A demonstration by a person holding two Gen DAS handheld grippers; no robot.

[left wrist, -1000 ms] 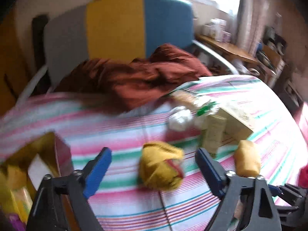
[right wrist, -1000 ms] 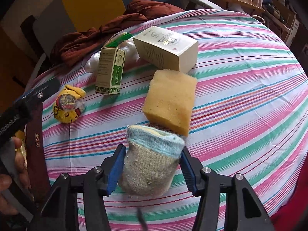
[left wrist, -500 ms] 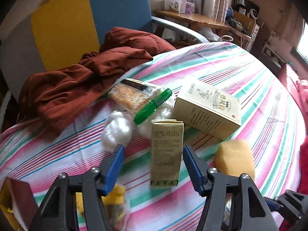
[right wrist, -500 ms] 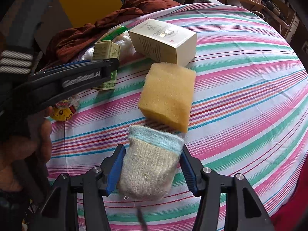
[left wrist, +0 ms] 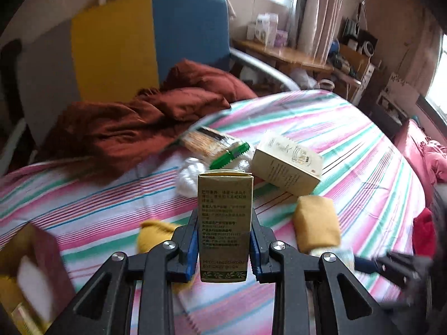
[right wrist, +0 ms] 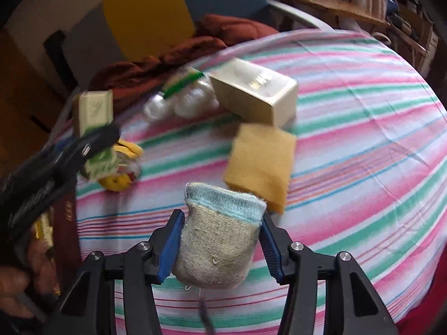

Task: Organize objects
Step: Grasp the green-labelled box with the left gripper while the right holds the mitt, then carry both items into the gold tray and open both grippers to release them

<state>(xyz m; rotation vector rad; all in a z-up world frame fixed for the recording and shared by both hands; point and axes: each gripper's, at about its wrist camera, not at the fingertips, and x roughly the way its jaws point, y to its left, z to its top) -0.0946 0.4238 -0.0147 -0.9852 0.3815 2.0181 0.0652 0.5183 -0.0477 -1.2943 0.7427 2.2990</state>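
Left wrist view: the left hand-held gripper [left wrist: 223, 247] is closed on an upright olive carton [left wrist: 225, 223], both blue pads pressed to its sides, above the striped bench [left wrist: 349, 150]. Ahead and to its right lie a cream box [left wrist: 287, 164] and a yellow sponge [left wrist: 317, 224]; straight ahead sits a green-edged packet [left wrist: 215, 145], with a rust cloth [left wrist: 145, 122] beyond.

Right wrist view: the right hand-held gripper [right wrist: 220, 244] clamps a grey sock roll [right wrist: 219, 240] with a pale blue cuff. The sponge [right wrist: 261, 163] lies just ahead of it, the box [right wrist: 252, 92] farther on. To its left, the left hand-held gripper [right wrist: 92, 145] carries the carton [right wrist: 93, 111].
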